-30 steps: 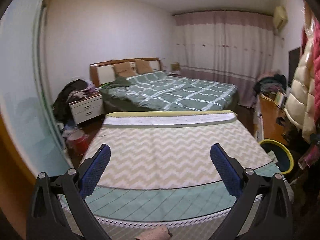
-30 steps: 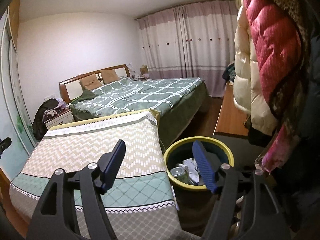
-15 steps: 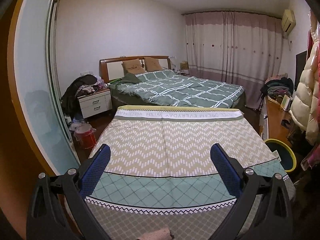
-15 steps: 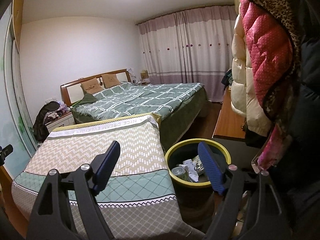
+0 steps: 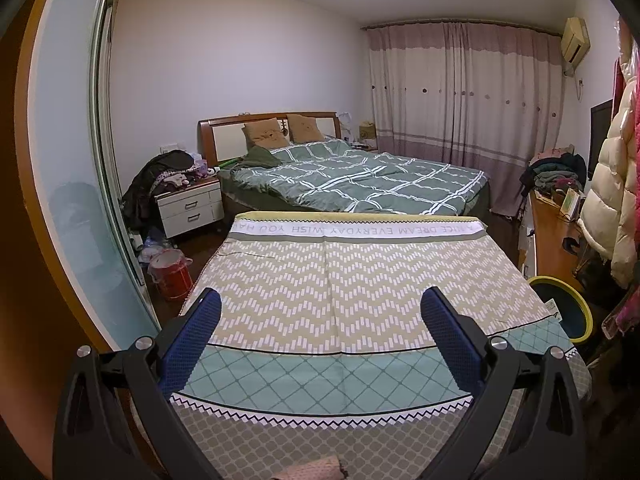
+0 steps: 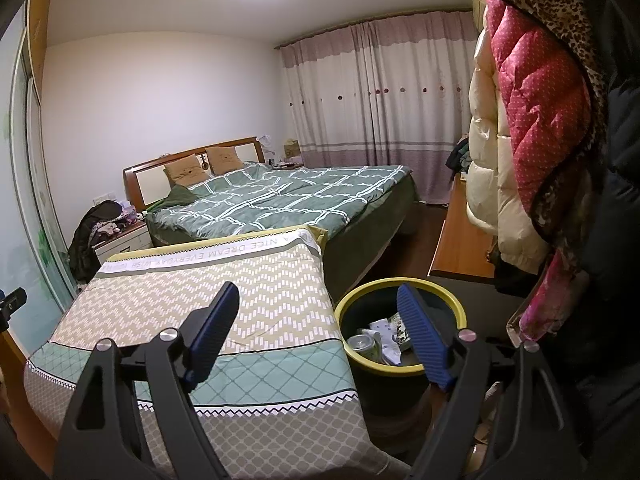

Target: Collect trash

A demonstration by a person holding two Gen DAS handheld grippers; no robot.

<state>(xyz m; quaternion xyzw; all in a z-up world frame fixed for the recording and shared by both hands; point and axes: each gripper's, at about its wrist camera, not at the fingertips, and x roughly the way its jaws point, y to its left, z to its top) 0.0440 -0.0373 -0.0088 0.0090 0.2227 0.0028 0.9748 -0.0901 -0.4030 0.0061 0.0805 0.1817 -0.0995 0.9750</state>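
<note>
A dark bin with a yellow rim (image 6: 400,284) stands on the floor right of the patterned bed; it holds a can (image 6: 362,343) and crumpled paper (image 6: 386,334). The bin also shows at the right edge of the left wrist view (image 5: 578,310). My right gripper (image 6: 320,330) is open and empty, raised above the bed's right edge and the bin. My left gripper (image 5: 320,328) is open and empty, held above the foot of the patterned bed cover (image 5: 352,280).
A green-quilted bed (image 5: 360,180) lies behind. A white nightstand (image 5: 190,208) with piled clothes and a red bucket (image 5: 172,274) are at the left by a sliding wardrobe door (image 5: 72,160). Hanging coats (image 6: 536,120) and a wooden desk (image 6: 460,236) are at the right.
Both grippers have pulled back and up from the patterned bed, so more of the cover and room shows. Both stay open and empty.
</note>
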